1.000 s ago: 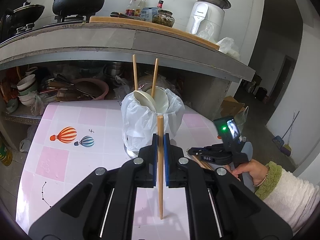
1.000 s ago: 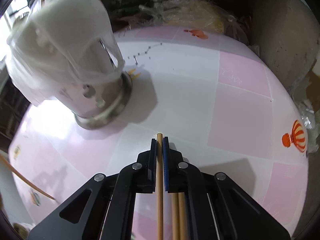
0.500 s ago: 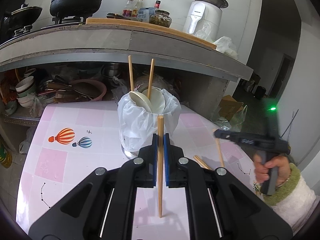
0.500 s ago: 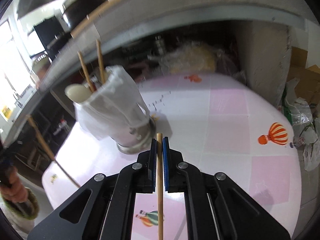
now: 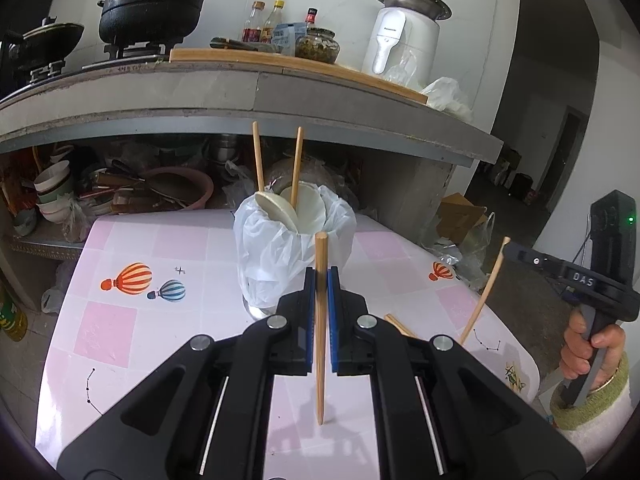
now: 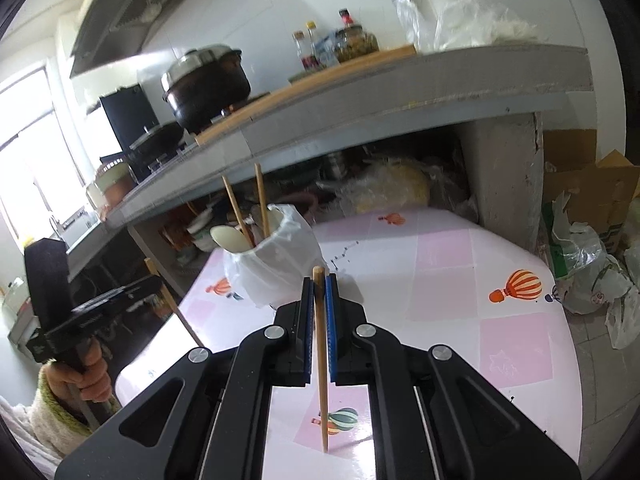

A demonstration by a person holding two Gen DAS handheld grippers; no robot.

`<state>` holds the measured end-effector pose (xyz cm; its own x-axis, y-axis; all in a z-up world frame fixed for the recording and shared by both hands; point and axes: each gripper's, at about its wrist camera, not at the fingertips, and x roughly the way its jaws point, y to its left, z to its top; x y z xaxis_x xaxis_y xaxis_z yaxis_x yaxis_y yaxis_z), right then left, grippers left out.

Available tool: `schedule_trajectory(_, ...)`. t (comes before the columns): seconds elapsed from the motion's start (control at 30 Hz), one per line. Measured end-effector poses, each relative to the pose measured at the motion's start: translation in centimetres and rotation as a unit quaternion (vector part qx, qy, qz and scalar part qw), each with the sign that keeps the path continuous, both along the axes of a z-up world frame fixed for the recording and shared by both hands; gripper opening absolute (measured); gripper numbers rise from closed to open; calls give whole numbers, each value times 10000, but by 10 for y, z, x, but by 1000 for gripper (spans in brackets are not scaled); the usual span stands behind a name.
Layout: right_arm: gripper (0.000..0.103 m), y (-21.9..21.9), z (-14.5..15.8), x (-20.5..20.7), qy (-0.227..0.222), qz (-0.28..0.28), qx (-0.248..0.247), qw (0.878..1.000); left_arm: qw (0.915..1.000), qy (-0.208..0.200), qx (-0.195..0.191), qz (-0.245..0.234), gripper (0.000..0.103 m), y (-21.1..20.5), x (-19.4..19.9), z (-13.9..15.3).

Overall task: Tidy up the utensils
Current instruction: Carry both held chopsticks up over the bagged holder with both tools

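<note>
I hold one wooden chopstick (image 5: 320, 320) upright in my left hand-held gripper (image 5: 320, 280), its blue pads pinched together on the shaft so the thick end stands above the jaws and the thin tip hangs just over the pink-and-white tabletop (image 5: 132, 320). My right hand-held gripper (image 6: 319, 284) is clamped the same way on a second chopstick (image 6: 321, 360), gripped near its upper end and clear of the surface; seen from the left camera that stick slants beside the table's right edge. Both are held near vertical, I judge, because they must drop end-first into the utensil holder (image 5: 294, 256), a metal cup lined with a white plastic bag standing at the middle of the tabletop. Two chopsticks (image 5: 297, 168) and two pale spoons (image 5: 276, 210) already lean inside it, handles down, which leaves an opening at the near rim. More loose chopsticks (image 5: 396, 324) lie flat on the tabletop, just to the right of the left gripper. Behind it all runs the concrete kitchen counter (image 5: 240, 92) with a black pot (image 5: 152, 8), bottles and a white appliance, none of it part of the job. I read both sticks as ready for insertion, neither yet over the holder's mouth.
</note>
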<state>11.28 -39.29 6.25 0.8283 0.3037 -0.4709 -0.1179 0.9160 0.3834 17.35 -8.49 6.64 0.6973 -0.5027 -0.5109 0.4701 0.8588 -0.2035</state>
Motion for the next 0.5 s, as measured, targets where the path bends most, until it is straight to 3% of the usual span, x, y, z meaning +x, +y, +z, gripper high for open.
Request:
schedule_trajectory(0.27, 6, 3, 10, -9, -211, -2, 28, 9998, 9996, -258, -92, 13, 5, 0, -9, 21)
schedule_trajectory(0.5, 6, 5, 11, -9, -260, 33, 66, 9996, 9976, -646, -248, -42, 5, 0, -13, 59)
